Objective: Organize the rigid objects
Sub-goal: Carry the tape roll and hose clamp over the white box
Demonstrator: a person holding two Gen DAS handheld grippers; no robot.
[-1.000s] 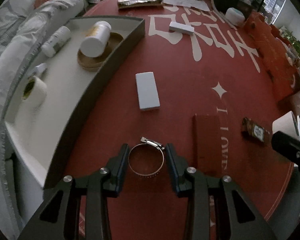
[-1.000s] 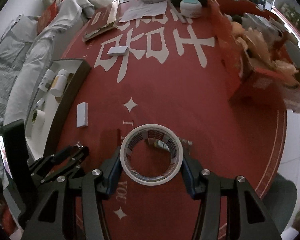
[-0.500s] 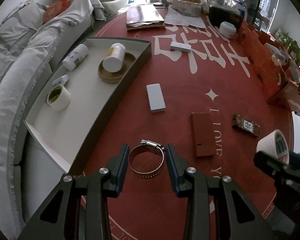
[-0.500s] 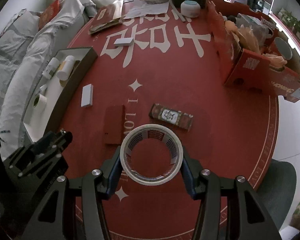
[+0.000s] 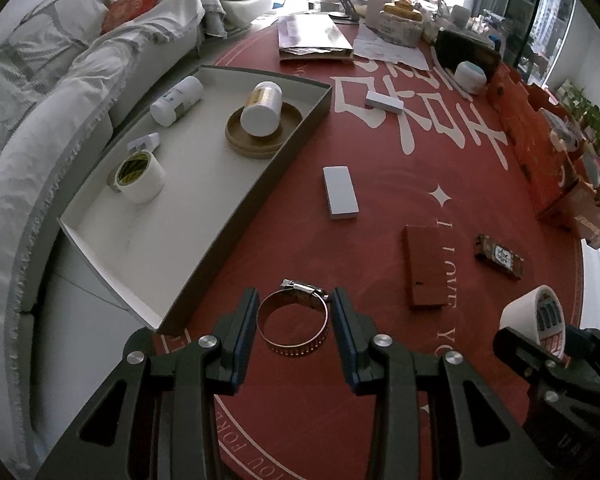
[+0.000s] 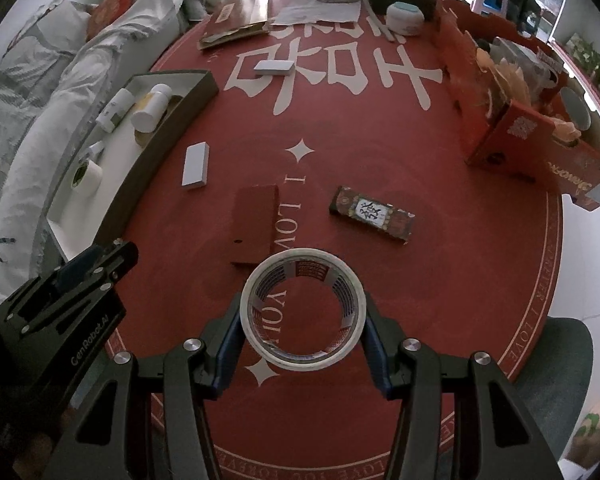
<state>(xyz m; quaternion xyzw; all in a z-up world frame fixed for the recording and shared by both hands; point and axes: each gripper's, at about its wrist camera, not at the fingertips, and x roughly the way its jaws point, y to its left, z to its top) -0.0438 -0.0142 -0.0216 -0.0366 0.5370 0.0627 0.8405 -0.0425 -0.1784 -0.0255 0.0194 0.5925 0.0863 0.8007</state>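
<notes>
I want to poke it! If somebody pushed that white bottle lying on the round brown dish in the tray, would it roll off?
Probably. The white bottle lies on its side, so its round body could roll easily. The brown dish has a low rim, which might only slow it. The tray wall beside it would likely stop it. It looks like plastic, so probably light.

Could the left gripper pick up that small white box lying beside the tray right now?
Probably not yet: the left gripper is already shut on a metal hose clamp. The path to the white box looks clear, but the clamp must go first.
</notes>
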